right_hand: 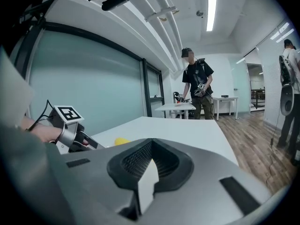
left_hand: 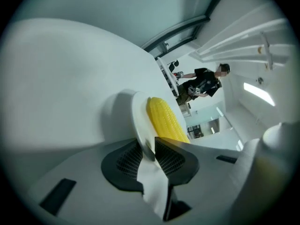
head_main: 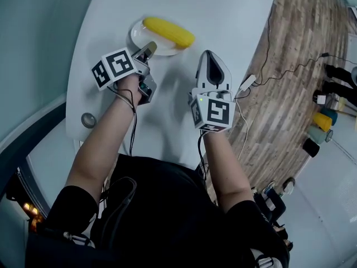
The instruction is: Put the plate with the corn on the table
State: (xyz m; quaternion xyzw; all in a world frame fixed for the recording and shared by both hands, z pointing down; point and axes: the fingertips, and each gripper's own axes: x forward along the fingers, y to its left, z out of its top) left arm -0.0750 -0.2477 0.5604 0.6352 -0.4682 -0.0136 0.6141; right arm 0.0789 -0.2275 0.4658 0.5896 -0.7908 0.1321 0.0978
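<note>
Left claw (head_main: 149, 50) at the near rim of the plate (head_main: 138, 38), which sits flat on the white table (head_main: 223, 15) with the corn (head_main: 169, 31) across it, seen from my head. Along that claw, the rim stands between pads just clear of it, a letting-go, I judge, since the plate is down. Along my right claw (right_hand: 150, 146), jaws together on nothing, held aside over bare table — no second hold needed.

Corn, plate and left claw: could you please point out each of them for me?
corn (head_main: 169, 31), head view, middle of the cob.
plate (head_main: 136, 37), head view, bare left rim.
left claw (left_hand: 150, 146), left gripper view, midway between its fingertips, at the plate's rim.
</note>
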